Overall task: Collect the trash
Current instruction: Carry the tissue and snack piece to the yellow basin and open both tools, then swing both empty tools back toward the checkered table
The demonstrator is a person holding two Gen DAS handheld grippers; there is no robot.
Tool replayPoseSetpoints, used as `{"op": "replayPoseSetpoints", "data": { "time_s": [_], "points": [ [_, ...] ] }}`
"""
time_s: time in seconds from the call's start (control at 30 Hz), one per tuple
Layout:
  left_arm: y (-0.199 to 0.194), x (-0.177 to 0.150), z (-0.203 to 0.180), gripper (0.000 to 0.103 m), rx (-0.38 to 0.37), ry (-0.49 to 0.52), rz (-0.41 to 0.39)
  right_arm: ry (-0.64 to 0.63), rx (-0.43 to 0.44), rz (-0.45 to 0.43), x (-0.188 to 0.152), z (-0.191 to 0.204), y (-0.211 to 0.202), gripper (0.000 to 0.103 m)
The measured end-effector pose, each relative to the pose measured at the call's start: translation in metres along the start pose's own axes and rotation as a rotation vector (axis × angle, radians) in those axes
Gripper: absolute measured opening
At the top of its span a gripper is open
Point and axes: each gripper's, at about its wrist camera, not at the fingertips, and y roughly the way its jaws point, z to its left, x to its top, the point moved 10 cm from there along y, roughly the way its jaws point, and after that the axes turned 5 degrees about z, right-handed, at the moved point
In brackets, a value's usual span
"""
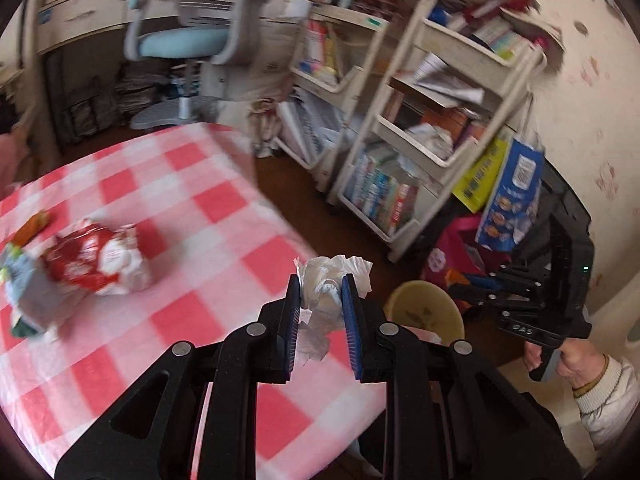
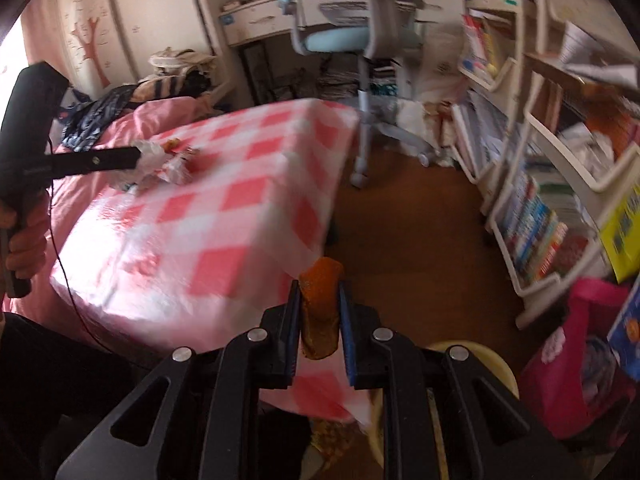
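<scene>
Trash sits on the pink-and-white checked tablecloth: crumpled red-and-white plastic wrappers near its far-left side. White book-filled shelf cart and blue-seated desk chair beyond. Yellow round bin below table edge. Left gripper pinches crumpled white tissue; right gripper clamps orange peel piece.

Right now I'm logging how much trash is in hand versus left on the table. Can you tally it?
In the left gripper: 1, a crumpled white tissue
In the right gripper: 1, an orange-brown peel
On the checked tablecloth: 1 red-and-white wrapper, plus a blurred heap beside it that I cannot count
Total clearly seen: 3
</scene>
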Motion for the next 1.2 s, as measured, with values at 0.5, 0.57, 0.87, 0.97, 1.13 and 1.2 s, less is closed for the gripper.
{"op": "replayPoseSetpoints", "data": {
  "time_s": [0.5, 0.57, 0.87, 0.97, 1.13, 1.2],
  "points": [
    [0.201, -0.034, -0.197, 0.041, -0.071, 0.373, 0.345, 0.234, -0.165, 0.096, -0.119, -0.143, 0.014, 0.053],
    [0.189, -0.029, -0.187, 0.055, -0.021, 0.353, 0.294, 0.24, -0.17, 0.053, -0.109, -0.143, 0.003, 0.054],
    [0.023, 0.003, -0.03, 0.086, 0.244, 0.053, -0.074, 0.008, -0.083, -0.222, 0.035, -0.021, -0.037, 0.076],
    [-0.039, -0.001, 0.048, 0.091, 0.369, -0.108, -0.169, -0.075, -0.025, -0.304, 0.087, 0.046, -0.042, 0.088],
    [-0.118, -0.03, 0.165, 0.092, 0.521, -0.388, -0.275, -0.1, 0.129, -0.347, 0.132, 0.138, -0.025, 0.094],
    [-0.14, -0.047, 0.202, 0.093, 0.558, -0.467, -0.316, -0.14, 0.164, -0.296, 0.125, 0.169, 0.0, 0.094]
  ]
}}
